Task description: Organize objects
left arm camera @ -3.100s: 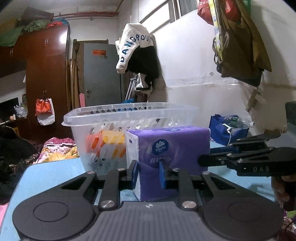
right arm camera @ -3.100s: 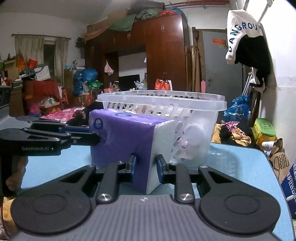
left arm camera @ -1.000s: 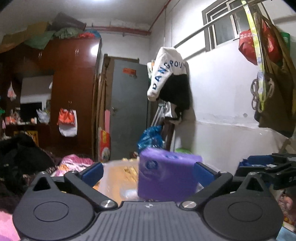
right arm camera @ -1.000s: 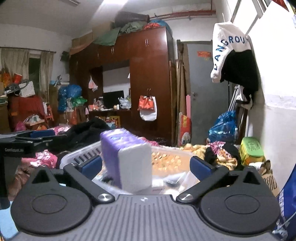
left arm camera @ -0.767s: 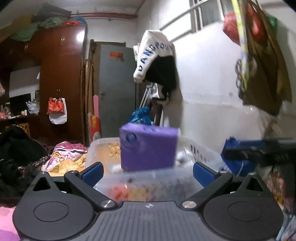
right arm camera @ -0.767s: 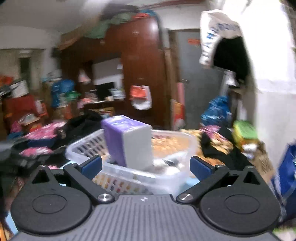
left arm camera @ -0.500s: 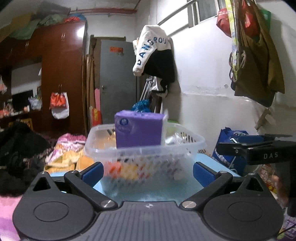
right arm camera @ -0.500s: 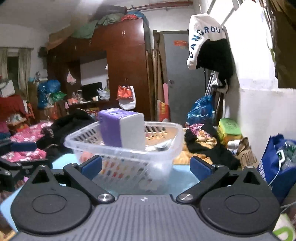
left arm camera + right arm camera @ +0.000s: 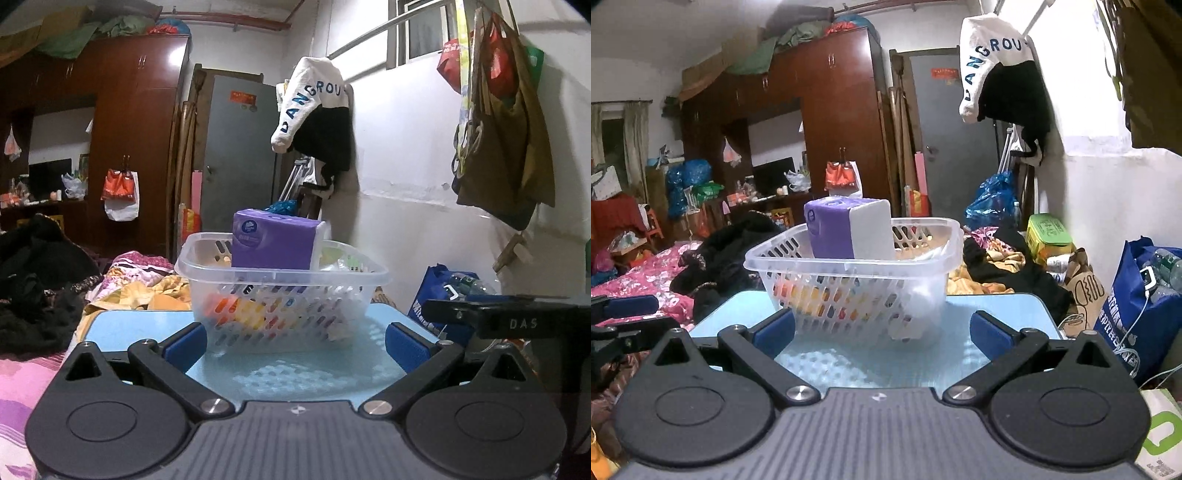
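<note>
A purple plastic-wrapped tissue pack (image 9: 274, 243) is standing tall inside a clear slotted plastic basket (image 9: 280, 295) at twelve o'clock on the light blue worktop (image 9: 295, 369). The left tool (image 9: 295, 341) and right tool (image 9: 882, 332) are both hanging spread and empty; nudging the pack flatter would likely steady it. "DAS" is showing on the right tool, "ANGROU" on a hanging white garment (image 9: 308, 99).

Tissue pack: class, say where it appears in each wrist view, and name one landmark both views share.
Left wrist: tissue pack sits centre frame, standing in the basket, purple face toward the camera.
Right wrist: tissue pack sits just left of centre, in the basket, white end showing.
Shared landmark: white hanging garment.
</note>
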